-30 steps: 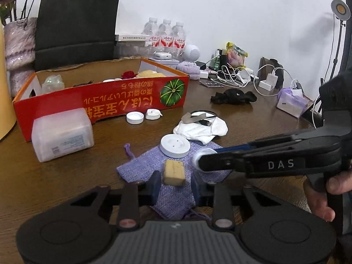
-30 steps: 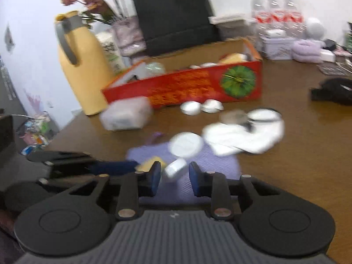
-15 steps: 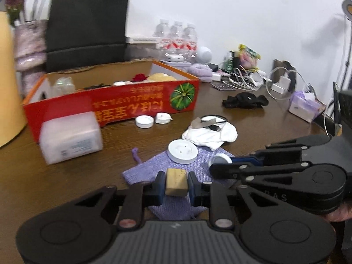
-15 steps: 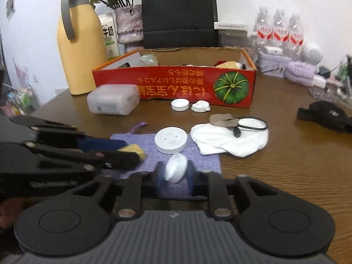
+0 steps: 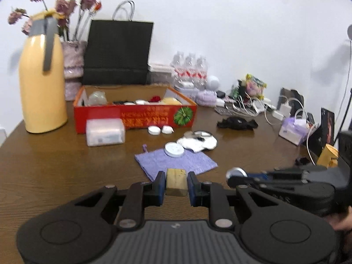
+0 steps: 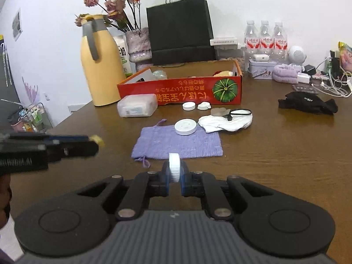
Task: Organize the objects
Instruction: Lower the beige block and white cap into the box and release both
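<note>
wooden table point(image 6: 275, 154), right view shows white cap point(image 6: 175, 168) edge-on, left view tan block point(image 5: 176, 182)

Your left tongs point(image 5: 176, 186): matte black linkage arms, silver pivot screws, blue pads on the fingers point(image 5: 160, 186) | base: grey ribbed plate between two round black discs | your right tongs point(image 6: 175, 179): same black build, blue pads, silver screws | side of each: faint white lettering on the black body
</note>
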The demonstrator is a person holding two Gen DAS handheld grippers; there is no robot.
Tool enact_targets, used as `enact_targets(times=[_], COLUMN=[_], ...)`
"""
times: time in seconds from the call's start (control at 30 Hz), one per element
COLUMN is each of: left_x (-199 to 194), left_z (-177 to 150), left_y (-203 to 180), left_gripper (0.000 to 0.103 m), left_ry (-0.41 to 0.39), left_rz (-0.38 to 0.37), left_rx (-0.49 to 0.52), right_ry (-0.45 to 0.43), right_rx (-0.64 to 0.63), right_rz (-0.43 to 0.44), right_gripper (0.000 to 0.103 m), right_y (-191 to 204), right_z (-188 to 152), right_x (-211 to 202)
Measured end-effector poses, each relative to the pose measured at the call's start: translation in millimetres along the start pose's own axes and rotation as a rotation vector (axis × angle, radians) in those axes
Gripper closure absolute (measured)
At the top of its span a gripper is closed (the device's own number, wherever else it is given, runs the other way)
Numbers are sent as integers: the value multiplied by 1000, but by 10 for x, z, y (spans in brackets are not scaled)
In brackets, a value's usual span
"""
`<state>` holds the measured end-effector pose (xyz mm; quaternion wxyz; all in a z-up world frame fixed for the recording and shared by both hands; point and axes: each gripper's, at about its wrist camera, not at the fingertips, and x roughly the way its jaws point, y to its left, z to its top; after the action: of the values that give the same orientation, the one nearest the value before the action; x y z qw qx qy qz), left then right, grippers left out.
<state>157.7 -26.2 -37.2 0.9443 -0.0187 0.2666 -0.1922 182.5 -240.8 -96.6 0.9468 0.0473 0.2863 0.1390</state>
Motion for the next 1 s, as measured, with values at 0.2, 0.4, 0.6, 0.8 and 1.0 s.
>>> enact_targets(times=[0.2,0.4,0.6,0.8,1.0], left_x=[50,761,2266,3259,3192], left_z=[274,1314,2097,2088,2074], left_y=[174,721,1212,1601,1694], left_gripper=[83,83,83,83,62], left_ry=[-10,-40,81,174,162], left_rz=[-28,-35,83,175,151], left_rx=[-23,-49,-99,-156,-176], right_ry=[-38,-129,-10,187,169], right_rx=[17,-97,-84,95,135], right_rz=[45,91,96,56,37], right_gripper=[93,93,93,91,57], right_y=[-62,-180,-425,-766,-863], right_z=[139,1068,2183,2406,2376], right_x=[-131,242,1730,3173,3263])
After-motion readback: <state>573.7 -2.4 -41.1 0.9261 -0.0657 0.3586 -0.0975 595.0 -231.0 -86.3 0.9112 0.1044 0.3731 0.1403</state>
